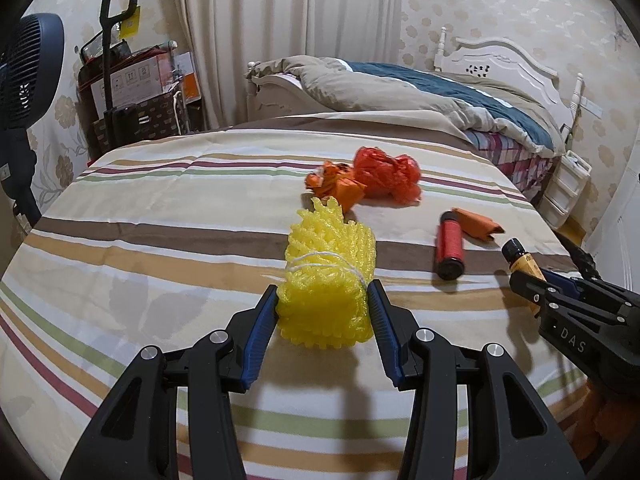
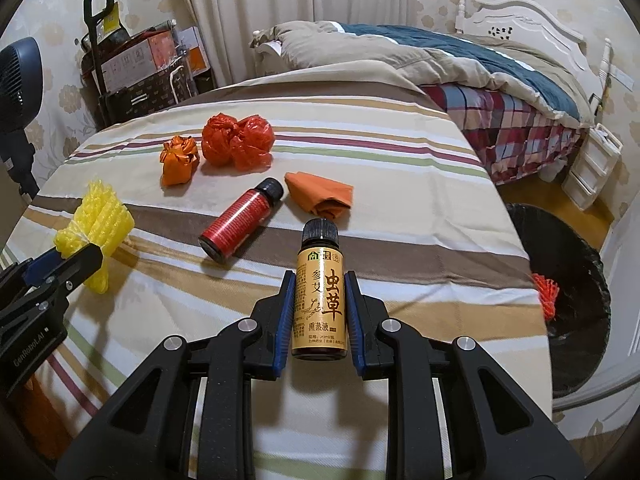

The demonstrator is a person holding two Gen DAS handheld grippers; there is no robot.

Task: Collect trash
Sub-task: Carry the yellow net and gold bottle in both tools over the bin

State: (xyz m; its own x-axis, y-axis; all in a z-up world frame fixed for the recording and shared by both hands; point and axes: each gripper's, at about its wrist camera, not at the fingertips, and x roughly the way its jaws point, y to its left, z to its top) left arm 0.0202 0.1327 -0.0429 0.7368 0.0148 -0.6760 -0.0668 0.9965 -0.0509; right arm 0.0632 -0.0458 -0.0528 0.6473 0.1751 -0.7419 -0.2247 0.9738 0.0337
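The left gripper (image 1: 323, 300) pinches the soft, light yellow foam net bundle (image 1: 326, 276) by its squashy sides on the striped bed cover (image 1: 140, 220), while the right gripper (image 2: 320, 300) squeezes the small brown glass bottle with a gold label (image 2: 319, 288), hard and slippery, around its middle, with the black bin (image 2: 560, 300) at three o'clock

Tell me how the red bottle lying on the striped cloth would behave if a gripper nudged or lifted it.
The red bottle lies on its side and is round, so a nudge would probably roll it. It looks rigid, unlikely to squash like the yellow foam netting. Its smooth, glossy wall may slip between pads.
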